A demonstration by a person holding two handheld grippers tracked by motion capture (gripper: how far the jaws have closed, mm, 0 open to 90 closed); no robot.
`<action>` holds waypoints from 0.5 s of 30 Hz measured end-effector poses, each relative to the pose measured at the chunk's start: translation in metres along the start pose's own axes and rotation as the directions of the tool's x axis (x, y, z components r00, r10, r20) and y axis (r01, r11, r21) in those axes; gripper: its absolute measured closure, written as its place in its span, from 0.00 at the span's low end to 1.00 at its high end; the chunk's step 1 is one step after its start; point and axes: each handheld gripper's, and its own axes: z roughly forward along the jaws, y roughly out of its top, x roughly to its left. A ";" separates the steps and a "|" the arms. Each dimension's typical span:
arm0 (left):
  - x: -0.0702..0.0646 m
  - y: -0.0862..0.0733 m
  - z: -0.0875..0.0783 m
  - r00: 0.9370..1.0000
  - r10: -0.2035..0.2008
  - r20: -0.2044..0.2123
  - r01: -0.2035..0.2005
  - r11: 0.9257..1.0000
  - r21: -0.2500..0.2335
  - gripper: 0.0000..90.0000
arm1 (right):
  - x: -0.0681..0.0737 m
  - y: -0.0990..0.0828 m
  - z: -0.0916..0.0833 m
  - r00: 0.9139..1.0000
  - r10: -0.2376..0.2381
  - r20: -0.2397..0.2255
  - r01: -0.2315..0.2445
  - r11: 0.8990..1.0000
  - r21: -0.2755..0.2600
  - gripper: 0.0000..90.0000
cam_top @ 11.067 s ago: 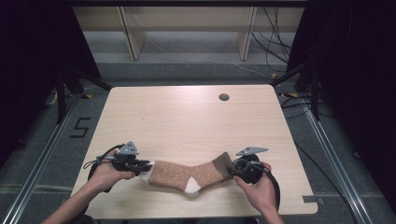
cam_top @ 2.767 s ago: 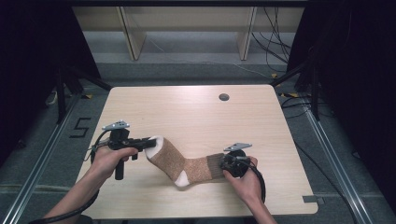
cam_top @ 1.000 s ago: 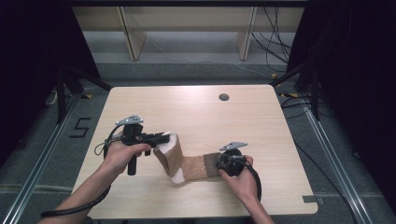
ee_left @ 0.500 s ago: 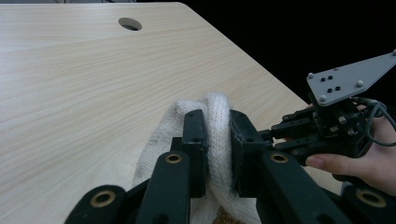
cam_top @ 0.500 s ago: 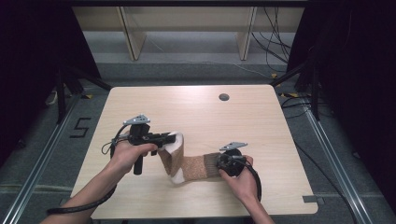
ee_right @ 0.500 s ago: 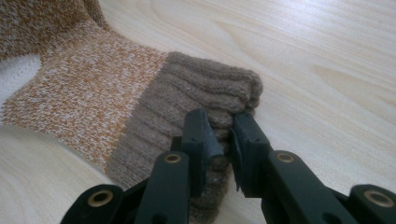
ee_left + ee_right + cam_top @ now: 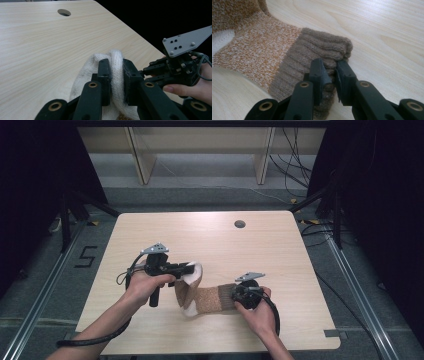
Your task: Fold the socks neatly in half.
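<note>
A knitted sock with a speckled orange-brown body, a white toe and heel and a ribbed grey-brown cuff (image 7: 209, 297) lies near the front edge of the pale wooden counter (image 7: 210, 235), about midway between its left and right edges. It is being folded: the cuff end rests flat on the counter, while the toe end is lifted and bent over toward the cuff.

The left gripper (image 7: 187, 268) has its jaws clamped on the white toe (image 7: 113, 65); in the left gripper view the thick knit bulges up between the two black pads. The right gripper (image 7: 239, 294) has its jaws closed on the edge of the ribbed cuff (image 7: 322, 56), pinning that end down near the counter's front right part.

The sock looks light, soft and wholly limp, so it should sag and crease wherever it is not held, and the middle will drape as it pleases. The thick knit gives the pads good bite and is unlikely to slip, nor is it fragile. The two ends are the sensible holds: the doubled rib of the cuff and the padded toe, taken deep enough that one layer cannot pull free.
</note>
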 end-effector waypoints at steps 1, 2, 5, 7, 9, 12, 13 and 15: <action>-0.001 0.000 0.002 1.000 0.001 -0.005 -0.001 1.000 0.000 0.87 | 0.000 0.000 0.000 1.000 0.000 0.000 0.000 1.000 0.000 0.86; -0.001 0.000 0.002 1.000 0.001 -0.005 -0.001 1.000 0.000 0.87 | 0.000 0.000 0.000 1.000 0.000 0.000 0.000 1.000 0.000 0.86; -0.002 0.000 0.006 1.000 0.009 0.009 -0.009 1.000 0.000 0.87 | 0.000 0.000 0.000 1.000 0.001 -0.001 -0.001 1.000 0.000 0.86; -0.004 0.000 0.008 1.000 0.015 0.002 -0.015 1.000 0.005 0.87 | 0.000 0.000 0.000 1.000 0.002 -0.002 -0.002 1.000 -0.002 0.86; -0.005 0.000 0.011 1.000 0.021 0.002 -0.021 1.000 0.006 0.87 | 0.000 0.000 0.000 1.000 0.003 -0.003 -0.003 1.000 -0.001 0.86; -0.005 -0.001 0.014 1.000 0.024 0.004 -0.024 1.000 0.008 0.87 | 0.000 0.000 0.000 1.000 0.004 -0.004 -0.005 1.000 -0.004 0.86; -0.006 -0.001 0.016 1.000 0.022 -0.001 -0.022 1.000 0.008 0.87 | 0.000 0.000 0.000 1.000 0.005 -0.004 -0.005 1.000 -0.005 0.86; -0.006 -0.002 0.018 1.000 0.022 0.006 -0.022 1.000 0.006 0.87 | 0.000 -0.001 0.000 1.000 0.006 -0.004 -0.006 1.000 -0.006 0.86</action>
